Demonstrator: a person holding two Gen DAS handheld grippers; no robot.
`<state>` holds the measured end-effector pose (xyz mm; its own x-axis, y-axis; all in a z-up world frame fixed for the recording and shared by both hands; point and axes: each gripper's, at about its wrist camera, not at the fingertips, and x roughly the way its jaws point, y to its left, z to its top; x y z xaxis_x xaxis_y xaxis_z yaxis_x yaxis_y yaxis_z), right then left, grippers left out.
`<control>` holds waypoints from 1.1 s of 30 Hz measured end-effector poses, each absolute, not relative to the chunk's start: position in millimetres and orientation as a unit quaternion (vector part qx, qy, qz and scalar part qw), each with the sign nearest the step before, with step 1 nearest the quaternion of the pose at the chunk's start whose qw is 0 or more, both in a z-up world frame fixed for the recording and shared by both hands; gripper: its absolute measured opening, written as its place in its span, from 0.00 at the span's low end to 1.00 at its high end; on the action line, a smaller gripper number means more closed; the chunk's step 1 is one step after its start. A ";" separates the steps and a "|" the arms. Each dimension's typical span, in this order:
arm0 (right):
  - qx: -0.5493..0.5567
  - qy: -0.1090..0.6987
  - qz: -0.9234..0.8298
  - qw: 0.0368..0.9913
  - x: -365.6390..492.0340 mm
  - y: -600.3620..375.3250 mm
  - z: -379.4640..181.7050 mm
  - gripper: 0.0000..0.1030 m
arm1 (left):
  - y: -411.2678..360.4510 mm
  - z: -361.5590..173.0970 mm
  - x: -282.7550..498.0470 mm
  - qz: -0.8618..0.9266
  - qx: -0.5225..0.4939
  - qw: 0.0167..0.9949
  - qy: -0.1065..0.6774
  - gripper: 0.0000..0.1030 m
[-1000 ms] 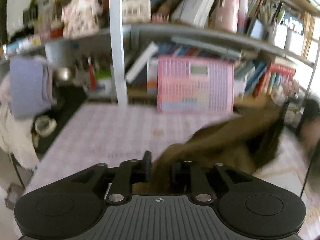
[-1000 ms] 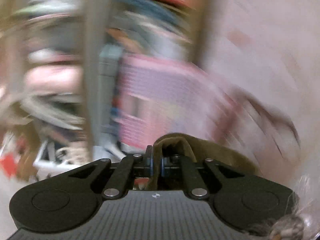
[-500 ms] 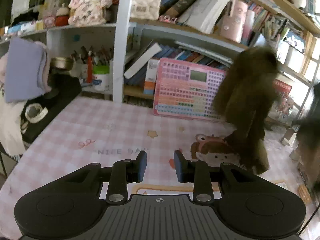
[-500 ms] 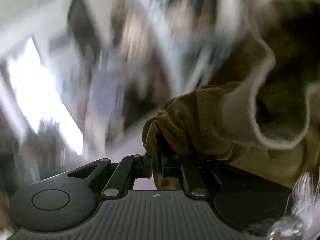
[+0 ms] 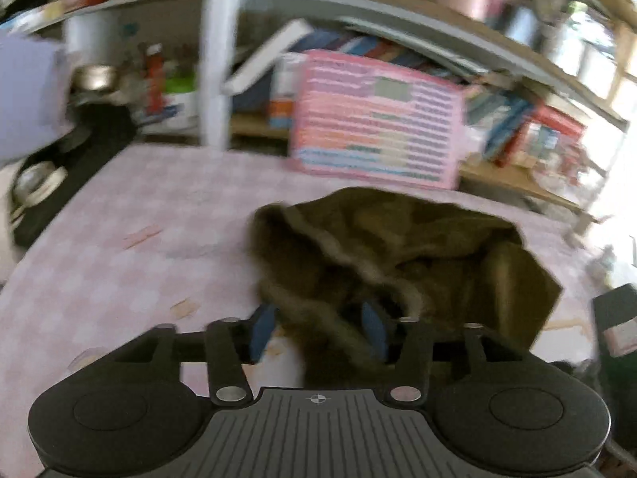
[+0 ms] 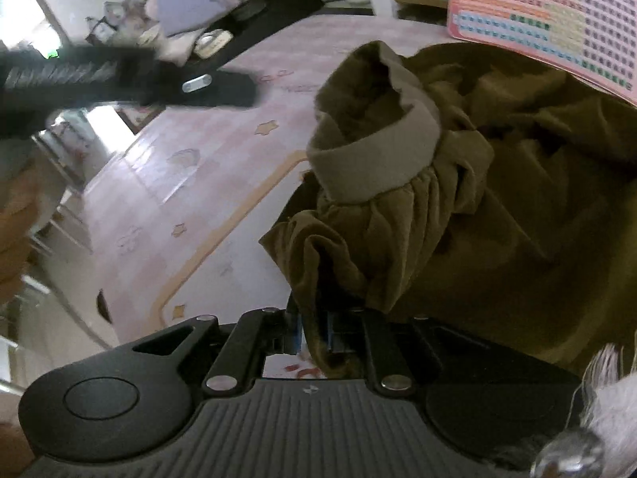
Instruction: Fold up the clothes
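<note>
In the left wrist view, the left gripper (image 5: 318,328) is spreading its 2 blue-padded fingers (image 5: 263,326) wide apart, grasping nothing. The olive-brown garment (image 5: 402,255) is lying crumpled on the pink checked tablecloth (image 5: 119,247), just ahead of the fingers and spilling to their right, with 1 fold reaching down into the gap between them. Blur is softening this view, so whether cloth is touching a pad cannot be told. Beyond the garment, a pink chart (image 5: 376,119) is leaning against the shelves (image 5: 398,28).

In the right wrist view, the right gripper (image 6: 312,328) is clenching its fingers on a bunched fold of the garment (image 6: 517,199), which is rising straight ahead of the tips. A ribbed cuff (image 6: 378,159) is standing open just beyond that fold, and the bulk is piling to the right. The left gripper (image 6: 119,75) is hovering far to the upper left of these fingers, blurred.

The heap is showing no flat layers or clean edges, so it is not lying folded. The risk: the right grip is pinching several gathered layers, so pulling could be dragging the whole bundle instead of spreading it. The left fingers, closing blindly, could be catching a loose fold rather than an edge, leaving the garment twisted.
</note>
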<state>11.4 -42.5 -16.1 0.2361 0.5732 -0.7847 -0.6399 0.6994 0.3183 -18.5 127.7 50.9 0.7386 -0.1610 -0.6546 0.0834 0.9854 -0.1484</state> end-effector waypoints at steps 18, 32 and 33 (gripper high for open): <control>0.156 0.477 0.170 0.848 -2.5 -169.7 -2.0 0.48 | 128.8 23.4 21.4 -0.138 -0.138 0.904 0.380 0.03; 0.296 0.480 0.041 0.825 16.2 -224.4 -30.7 0.49 | 287.7 2.4 -23.4 0.105 -0.199 0.884 0.409 0.28; 0.305 0.483 0.042 0.820 17.3 -221.2 -32.7 0.49 | 289.3 4.4 -25.8 0.114 -0.206 0.883 0.406 0.31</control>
